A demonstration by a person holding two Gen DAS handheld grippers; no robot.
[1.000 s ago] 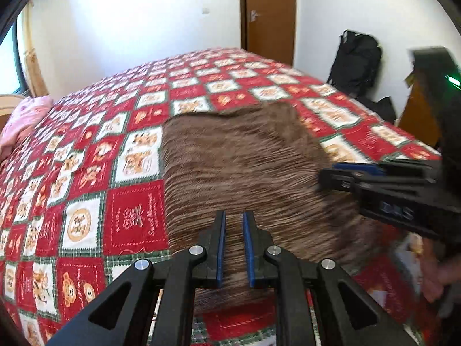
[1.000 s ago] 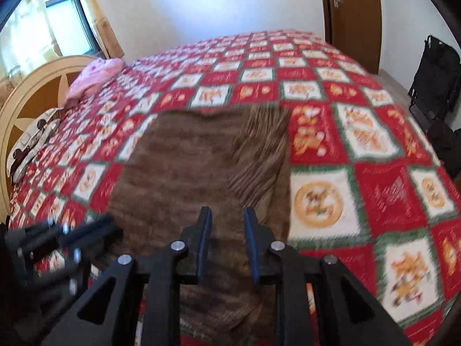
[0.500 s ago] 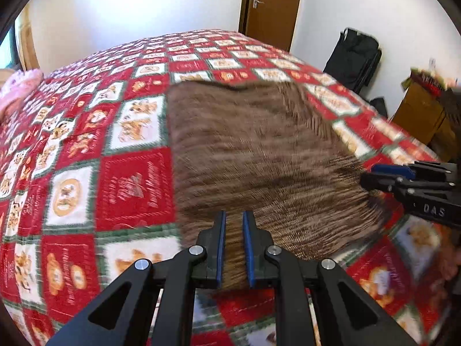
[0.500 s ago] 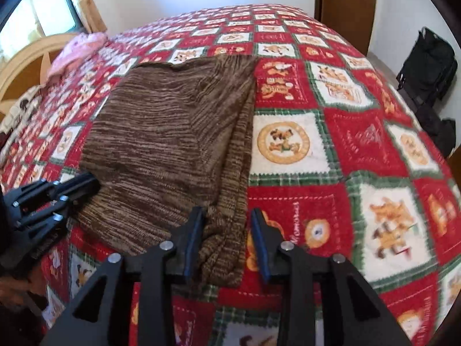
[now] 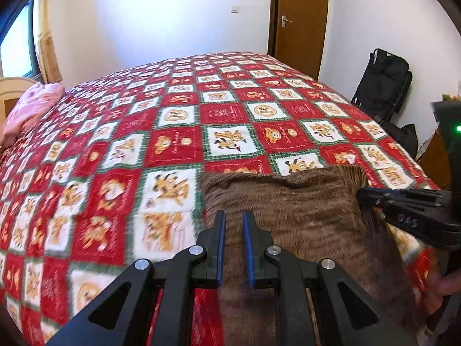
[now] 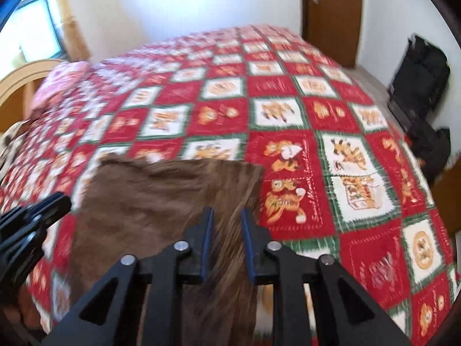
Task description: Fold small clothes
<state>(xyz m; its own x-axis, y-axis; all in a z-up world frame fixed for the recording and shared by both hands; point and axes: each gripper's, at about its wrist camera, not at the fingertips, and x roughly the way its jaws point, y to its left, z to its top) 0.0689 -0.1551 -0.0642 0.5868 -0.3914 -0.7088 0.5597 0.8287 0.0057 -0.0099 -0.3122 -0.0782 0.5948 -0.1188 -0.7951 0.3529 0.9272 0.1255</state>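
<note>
While brown garment (image 5: 302, 216) drapes off quilt (image 5: 173, 144), left tongs (image 5: 232, 248) clamp it; right tongs (image 6: 226, 245) likewise.

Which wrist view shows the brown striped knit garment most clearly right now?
The left wrist view: the brown striped knit garment is fairly sharp there, its stripes and far edge readable on the red patchwork quilt. The right wrist view shows the same garment, but smeared by motion blur.

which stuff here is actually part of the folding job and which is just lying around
Part of the job:
brown knit garment
left tool
right tool
bed with the red patchwork quilt, the work surface

Just lying about:
pink cloth near the headboard
black bag against the wall
brown door
</note>
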